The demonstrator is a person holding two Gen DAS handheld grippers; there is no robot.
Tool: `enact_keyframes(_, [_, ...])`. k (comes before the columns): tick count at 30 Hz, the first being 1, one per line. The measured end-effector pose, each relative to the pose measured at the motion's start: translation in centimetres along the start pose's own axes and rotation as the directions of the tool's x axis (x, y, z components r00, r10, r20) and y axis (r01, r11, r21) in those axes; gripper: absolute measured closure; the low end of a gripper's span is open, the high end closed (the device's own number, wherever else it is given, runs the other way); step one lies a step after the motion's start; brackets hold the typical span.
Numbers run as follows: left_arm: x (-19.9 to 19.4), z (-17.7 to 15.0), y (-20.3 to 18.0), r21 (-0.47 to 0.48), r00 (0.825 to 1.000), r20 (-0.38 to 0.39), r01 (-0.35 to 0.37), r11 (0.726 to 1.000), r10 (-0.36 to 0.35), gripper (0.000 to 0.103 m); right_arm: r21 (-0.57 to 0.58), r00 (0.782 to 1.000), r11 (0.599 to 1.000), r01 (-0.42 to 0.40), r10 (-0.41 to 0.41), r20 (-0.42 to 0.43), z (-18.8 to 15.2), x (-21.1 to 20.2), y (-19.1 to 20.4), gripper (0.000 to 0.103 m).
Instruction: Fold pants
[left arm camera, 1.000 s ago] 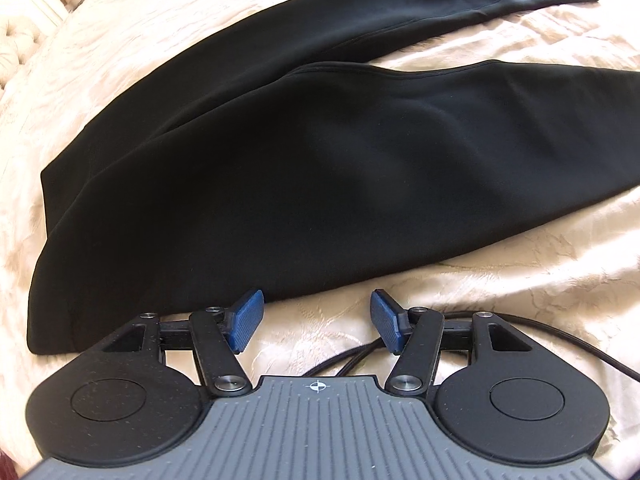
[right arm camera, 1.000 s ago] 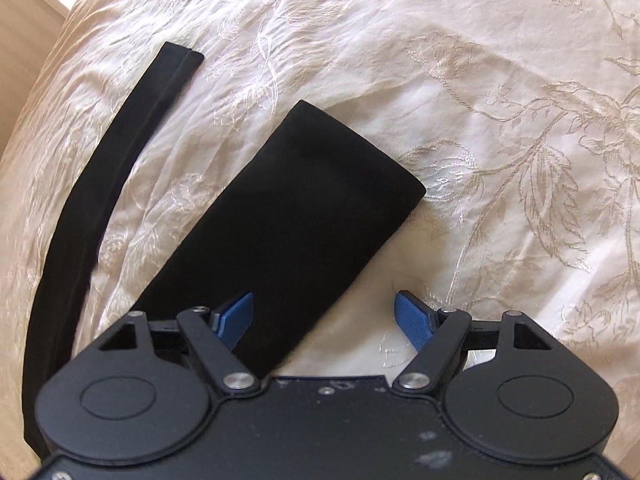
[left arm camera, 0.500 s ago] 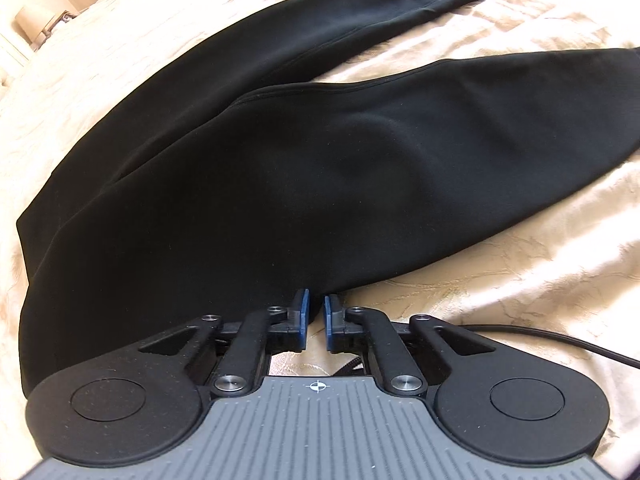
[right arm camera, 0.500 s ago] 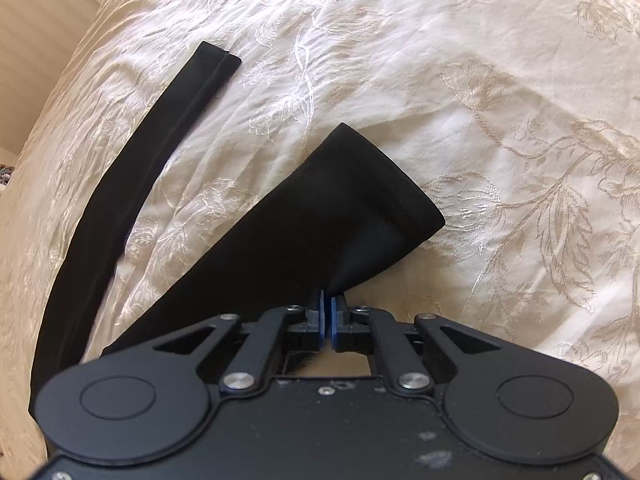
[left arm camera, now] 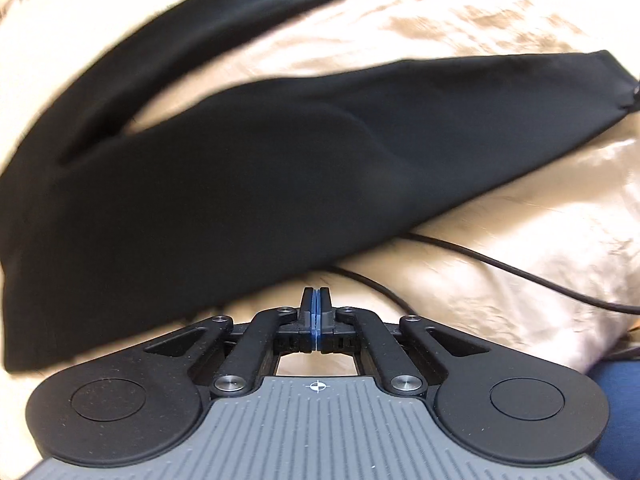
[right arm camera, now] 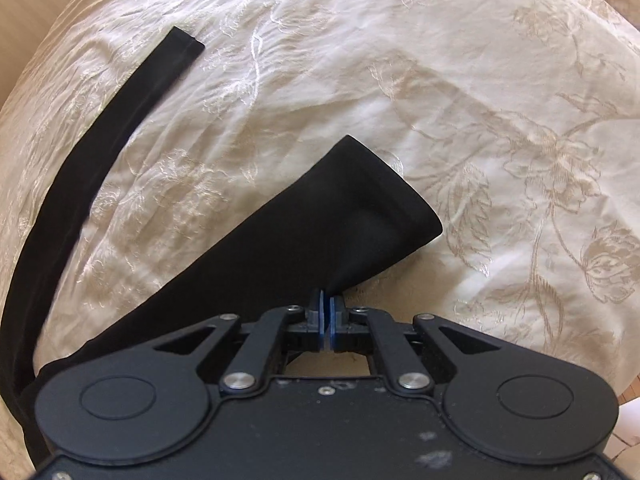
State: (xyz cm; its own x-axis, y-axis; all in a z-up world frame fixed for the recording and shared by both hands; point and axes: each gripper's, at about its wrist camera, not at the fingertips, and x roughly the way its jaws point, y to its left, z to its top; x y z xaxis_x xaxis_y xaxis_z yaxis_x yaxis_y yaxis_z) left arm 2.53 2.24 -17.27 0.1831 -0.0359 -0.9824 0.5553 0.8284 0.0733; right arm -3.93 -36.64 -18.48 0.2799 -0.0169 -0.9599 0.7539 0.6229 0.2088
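Note:
Black pants (left arm camera: 224,184) lie spread on a cream bedspread (left arm camera: 500,240), legs apart. In the left wrist view my left gripper (left arm camera: 316,300) is shut just below the near edge of the pants at the waist side; I see no cloth between its pads. In the right wrist view my right gripper (right arm camera: 326,300) is shut on the near leg's lower edge close to its hem (right arm camera: 384,204), and the cloth is lifted and puckered there. The far leg (right arm camera: 132,108) lies flat to the left.
A black cable (left arm camera: 500,264) runs across the bedspread right of the left gripper. The embroidered bedspread (right arm camera: 480,100) stretches wide beyond the hem. A wall and the bed's edge show at the far left of the right wrist view.
Both grippers went from open to shut. The right one closed on the near leg by the hem and raised it. The left one closed at the pants' near edge and the view shifted left.

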Motion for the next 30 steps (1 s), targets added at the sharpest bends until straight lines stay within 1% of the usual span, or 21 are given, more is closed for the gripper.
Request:
enact_keyframes(1, [0.1,-0.1,-0.2,-0.011,1.0,-0.005,-0.002,1.0,0.002,0.103,0.008,1.0,1.0,0.008,-0.007,-0.014,-0.1,0.4,-0.1,0.1])
enact_keyframes(2, [-0.2,-0.2,-0.5,-0.006,1.0,0.009,-0.008,1.0,0.008,0.103,0.009,1.0,1.0,0.014,-0.013,-0.028,-0.2,0.6,-0.1,0.099])
enact_keyframes(4, [-1.3,-0.1,-0.7,-0.005,0.998,0.046,-0.034,0.999,0.034,0.102,0.012,0.998,0.999,0.035,-0.035,-0.05,-0.2,0.7,0.2,0.094])
enact_keyframes(5, [-2.1,-0.2,-0.6,-0.017,0.997,0.059,-0.046,0.999,0.047,0.1,0.011,0.998,0.999,0.041,-0.041,-0.052,-0.1,0.4,0.2,0.087])
enact_keyframes(6, [-2.9,-0.4,-0.4,-0.035,0.996,0.068,-0.05,0.998,0.053,0.1,0.008,0.998,0.999,0.047,-0.047,-0.053,0.1,0.1,0.3,0.085])
enact_keyframes(8, [-4.2,0.4,0.5,-0.079,0.994,0.082,-0.066,0.995,0.073,0.1,-0.005,0.997,0.998,0.059,-0.059,-0.047,0.5,-0.7,0.7,0.082])
enact_keyframes(11, [-6.0,2.3,2.7,-0.155,0.989,0.077,-0.111,0.982,0.124,0.1,-0.049,0.998,0.997,0.053,-0.053,-0.016,1.5,-2.3,1.6,0.082])
enact_keyframes(13, [-6.9,3.5,4.6,-0.213,0.987,0.073,-0.122,0.969,0.14,0.1,-0.093,1.0,0.995,0.027,-0.026,0.008,2.2,-3.3,2.8,0.081])
enact_keyframes(14, [-6.9,4.0,6.5,-0.241,0.987,0.069,-0.124,0.963,0.145,0.1,-0.111,1.0,0.994,0.012,-0.01,0.016,2.6,-3.5,3.5,0.08])
enact_keyframes(15, [-7.2,4.7,7.5,-0.263,0.987,0.064,-0.126,0.957,0.148,0.1,-0.123,1.0,0.992,-0.006,0.008,0.019,3.0,-3.7,4.2,0.078])
enact_keyframes(16, [-7.6,5.6,8.5,-0.285,0.987,0.062,-0.127,0.95,0.151,0.099,-0.134,0.999,0.99,-0.032,0.035,0.021,3.6,-3.9,5.2,0.078])
enact_keyframes(17, [-7.9,6.5,9.4,-0.304,0.986,0.064,-0.127,0.944,0.154,0.095,-0.14,0.998,0.989,-0.054,0.057,0.023,4.1,-3.9,6.0,0.077])
enact_keyframes(20, [-8.8,8.9,12.0,-0.349,0.983,0.082,-0.125,0.929,0.163,0.093,-0.162,0.994,0.982,-0.1,0.106,0.03,5.8,-3.6,9.1,0.075])
enact_keyframes(21, [-9.5,9.1,13.2,-0.362,0.982,0.089,-0.126,0.924,0.169,0.092,-0.175,0.993,0.978,-0.111,0.118,0.027,6.3,-3.4,10.4,0.075])
enact_keyframes(22, [-10.1,9.2,13.7,-0.373,0.98,0.102,-0.124,0.919,0.174,0.088,-0.185,0.991,0.975,-0.124,0.13,0.023,7.0,-3.1,11.8,0.074])
enact_keyframes(23, [-10.3,10.0,14.4,-0.382,0.977,0.114,-0.125,0.916,0.181,0.081,-0.197,0.99,0.971,-0.135,0.142,0.021,7.8,-2.9,13.4,0.074])
enact_keyframes(25, [-9.3,13.0,15.7,-0.4,0.969,0.125,-0.149,0.904,0.215,0.078,-0.213,0.988,0.966,-0.144,0.152,0.021,9.3,-2.1,16.1,0.073])
enact_keyframes(27, [-8.8,14.2,16.4,-0.4,0.963,0.131,-0.165,0.902,0.235,0.078,-0.221,0.988,0.964,-0.146,0.155,0.025,10.7,-0.9,18.9,0.072])
enact_keyframes(28, [-7.7,14.8,16.6,-0.401,0.962,0.134,-0.167,0.901,0.238,0.078,-0.22,0.988,0.965,-0.14,0.15,0.028,11.6,-0.1,20.4,0.072])
enact_keyframes(30, [-6.9,15.5,17.2,-0.415,0.965,0.12,-0.164,0.895,0.232,0.078,-0.202,0.991,0.972,-0.123,0.131,0.027,13.5,1.7,23.4,0.071])
